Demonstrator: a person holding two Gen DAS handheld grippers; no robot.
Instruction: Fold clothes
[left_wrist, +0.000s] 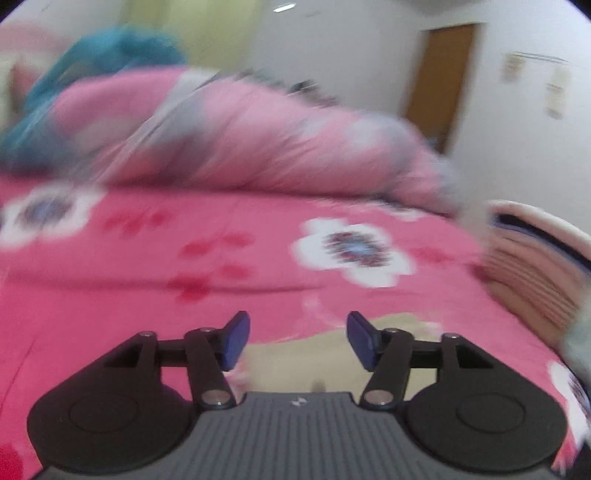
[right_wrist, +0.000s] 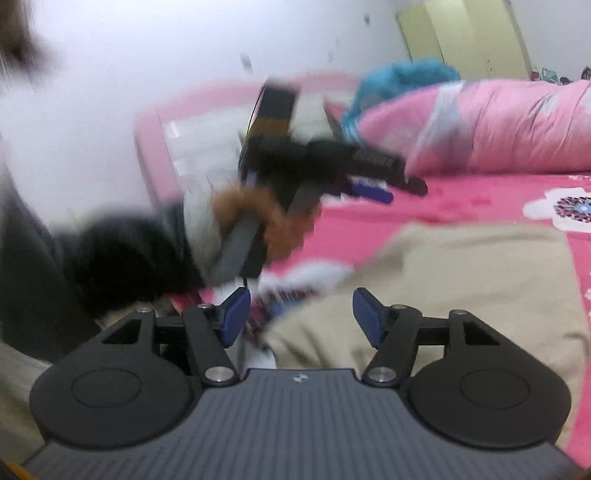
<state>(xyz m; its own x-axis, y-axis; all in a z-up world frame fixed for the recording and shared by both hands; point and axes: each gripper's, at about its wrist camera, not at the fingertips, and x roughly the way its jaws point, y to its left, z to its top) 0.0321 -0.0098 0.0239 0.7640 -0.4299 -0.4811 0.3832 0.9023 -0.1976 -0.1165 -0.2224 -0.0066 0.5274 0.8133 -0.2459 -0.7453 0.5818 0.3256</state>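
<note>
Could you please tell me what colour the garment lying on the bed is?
The garment is plain beige; the right wrist view shows it best.

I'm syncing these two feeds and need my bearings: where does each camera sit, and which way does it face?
Left wrist: on the left gripper, low over the pink bedsheet, facing a quilt and door; open fingers show.
Right wrist: on the right gripper, over a beige garment, facing the left gripper in a fur-cuffed sleeve; open fingers show.
Shared: sheet, quilt, beige garment, teal cloth.

White walls (left_wrist: 369, 55), brown door (left_wrist: 439, 81)
</note>
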